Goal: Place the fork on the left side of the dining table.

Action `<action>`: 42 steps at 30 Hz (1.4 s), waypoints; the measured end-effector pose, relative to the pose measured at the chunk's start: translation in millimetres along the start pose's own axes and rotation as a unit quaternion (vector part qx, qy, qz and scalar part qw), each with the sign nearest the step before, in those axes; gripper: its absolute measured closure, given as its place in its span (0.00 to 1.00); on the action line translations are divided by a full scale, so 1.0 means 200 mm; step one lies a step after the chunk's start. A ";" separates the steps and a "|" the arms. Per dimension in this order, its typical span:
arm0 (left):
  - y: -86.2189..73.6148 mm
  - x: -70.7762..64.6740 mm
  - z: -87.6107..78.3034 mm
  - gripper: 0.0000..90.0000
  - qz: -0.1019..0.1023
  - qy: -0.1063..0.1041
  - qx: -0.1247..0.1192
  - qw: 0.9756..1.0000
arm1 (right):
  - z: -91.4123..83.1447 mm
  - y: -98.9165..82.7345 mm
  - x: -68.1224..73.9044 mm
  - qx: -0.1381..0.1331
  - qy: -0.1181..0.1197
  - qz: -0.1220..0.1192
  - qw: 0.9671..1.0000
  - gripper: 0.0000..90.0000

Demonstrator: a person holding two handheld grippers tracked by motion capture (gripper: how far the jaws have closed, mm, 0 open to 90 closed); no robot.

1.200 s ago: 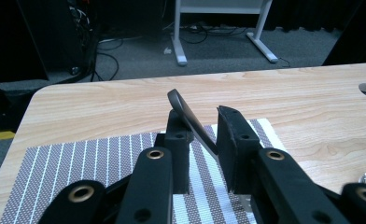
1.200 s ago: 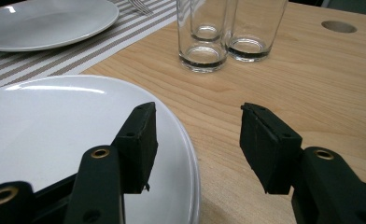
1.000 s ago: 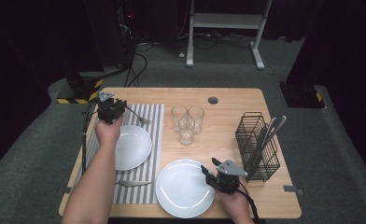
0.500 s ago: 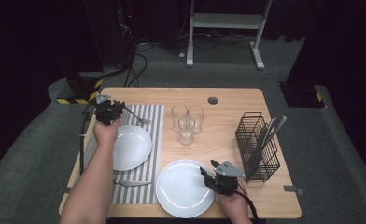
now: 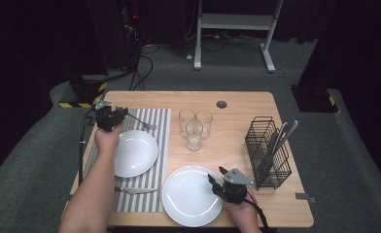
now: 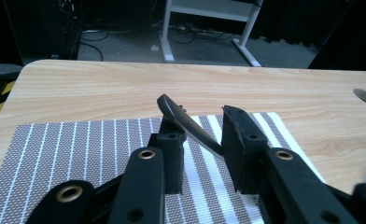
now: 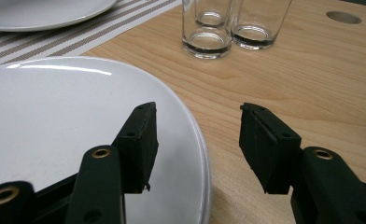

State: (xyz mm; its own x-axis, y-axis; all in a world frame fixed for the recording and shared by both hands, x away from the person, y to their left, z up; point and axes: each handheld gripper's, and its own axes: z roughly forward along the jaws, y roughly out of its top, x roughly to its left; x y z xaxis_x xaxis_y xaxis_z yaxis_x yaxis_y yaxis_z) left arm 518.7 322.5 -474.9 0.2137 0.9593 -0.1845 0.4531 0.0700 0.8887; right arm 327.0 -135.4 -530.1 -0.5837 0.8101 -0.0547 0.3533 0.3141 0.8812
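Observation:
My left gripper [image 5: 112, 116] [image 6: 203, 117] hovers low over the back of the striped placemat [image 5: 162, 121] [image 6: 78, 140]. A fork [image 5: 141, 121] sticks out from it to the right, tines down on the mat. The fork's dark handle [image 6: 190, 128] lies slantwise between the jaws, which have just been opening and stand apart with a gap beside it. My right gripper [image 5: 223, 186] [image 7: 197, 112] is open at the right rim of the large white plate [image 5: 188, 196] [image 7: 55, 121], one jaw over the plate, the other over bare wood.
A smaller white plate [image 5: 135, 153] sits on the placemat with a knife [image 5: 135, 190] in front of it. Three glasses [image 5: 194, 127] [image 7: 209, 28] cluster mid-table. A black wire basket [image 5: 268, 153] with cutlery stands at the right. A round hole [image 5: 221, 104] marks the table's back.
My left gripper has sunk a little toward the placemat and its jaws have widened around the fork handle. The right gripper has stayed at the plate's rim.

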 end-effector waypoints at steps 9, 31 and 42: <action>-0.02 0.02 0.00 0.74 -0.003 0.002 0.003 1.000 | 0.01 0.00 0.02 0.003 0.000 -0.005 1.000 0.52; 0.01 -0.02 0.02 0.72 0.003 0.001 0.031 1.000 | -0.01 0.01 0.01 -0.006 -0.003 -0.001 1.000 0.53; 0.00 -0.01 0.02 0.69 0.006 0.010 0.032 0.999 | -0.01 0.01 0.02 -0.006 -0.004 -0.005 1.000 0.53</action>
State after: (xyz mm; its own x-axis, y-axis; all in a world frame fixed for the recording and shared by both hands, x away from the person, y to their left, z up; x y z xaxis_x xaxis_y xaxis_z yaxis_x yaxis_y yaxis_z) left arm 521.4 320.0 -475.7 0.2024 0.9653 -0.1650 0.5052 0.0415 0.8620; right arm 323.6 -133.0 -527.6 -0.5813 0.8109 -0.0672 0.3388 0.3163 0.8861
